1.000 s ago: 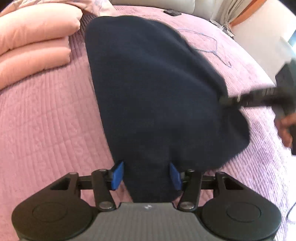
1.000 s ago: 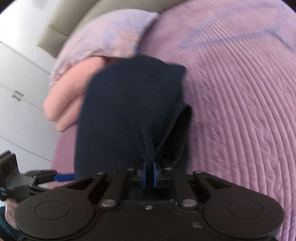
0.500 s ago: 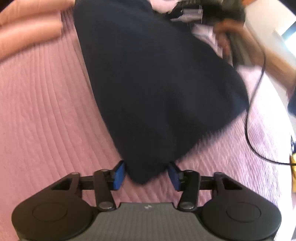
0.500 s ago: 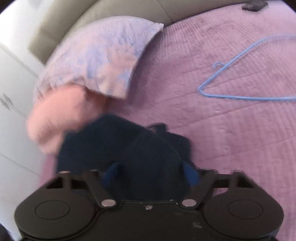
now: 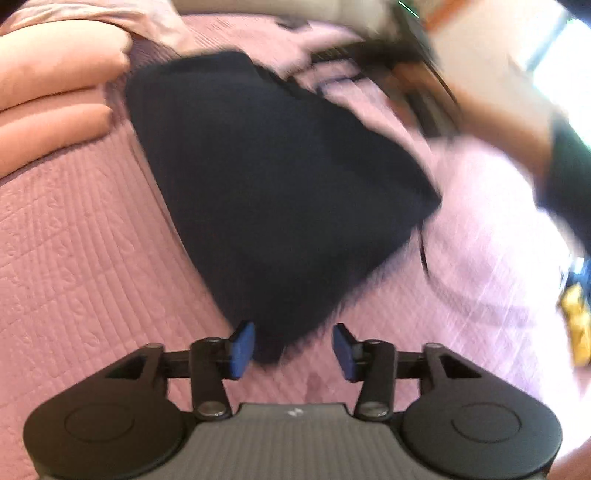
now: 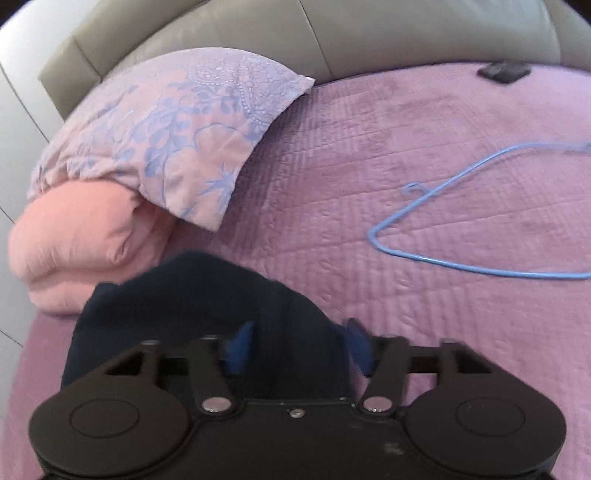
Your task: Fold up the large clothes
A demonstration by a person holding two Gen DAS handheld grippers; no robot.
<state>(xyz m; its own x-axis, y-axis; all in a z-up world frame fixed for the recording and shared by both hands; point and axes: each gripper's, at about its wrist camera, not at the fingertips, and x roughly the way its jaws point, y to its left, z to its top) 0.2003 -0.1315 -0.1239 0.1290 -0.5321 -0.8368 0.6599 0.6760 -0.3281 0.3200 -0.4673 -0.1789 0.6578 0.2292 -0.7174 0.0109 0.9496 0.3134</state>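
Note:
A dark navy garment (image 5: 266, 184) lies folded on the pink quilted bed (image 5: 74, 258). My left gripper (image 5: 293, 349) is open, its blue pads on either side of the garment's near corner, which lies loose between them. My right gripper (image 6: 301, 345) is open over the garment's far end (image 6: 199, 295); cloth lies between its blue pads. The right gripper and the hand holding it show blurred at the top right of the left wrist view (image 5: 424, 74).
Folded pink blankets (image 5: 48, 92) lie left of the garment, with a patterned pillow (image 6: 166, 136) on them (image 6: 74, 240). A blue wire hanger (image 6: 480, 229) lies on the quilt to the right. A grey headboard (image 6: 332, 29) and a small dark object (image 6: 502, 70) are at the back.
My right gripper carried the garment's edge over toward the pillows and opened, letting it go. My left gripper stayed open and drew back a little from the near corner.

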